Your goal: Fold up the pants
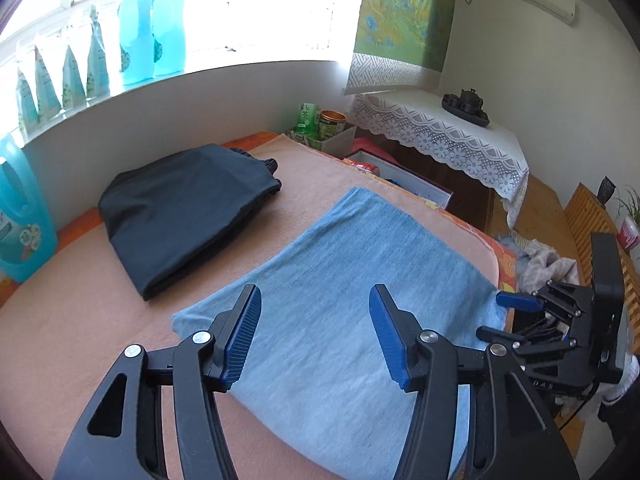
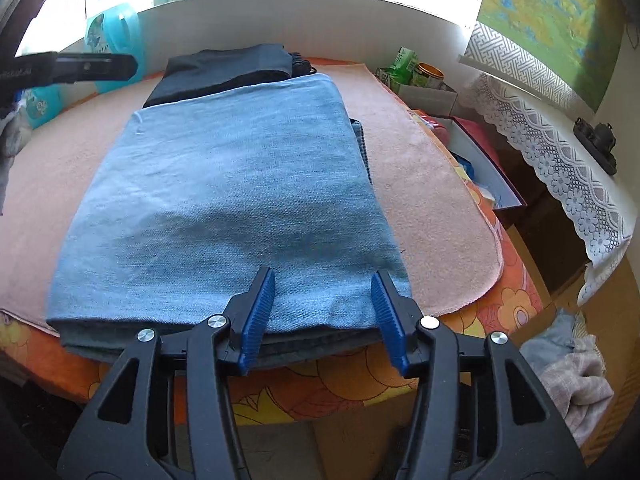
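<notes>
Light blue denim pants lie folded in a flat rectangle on the pink blanket; they also show in the right wrist view. My left gripper is open and empty, hovering just above the pants' near left part. My right gripper is open and empty at the pants' near edge, its fingers above the stacked layers. It also shows in the left wrist view at the right corner of the pants. Folded dark pants lie behind, also in the right wrist view.
The bed's orange flowered sheet drops off at the front. An open box and tea tins sit beside the bed. A lace-covered table stands to the right. Blue bottles line the wall and sill. Crumpled clothes lie on the floor.
</notes>
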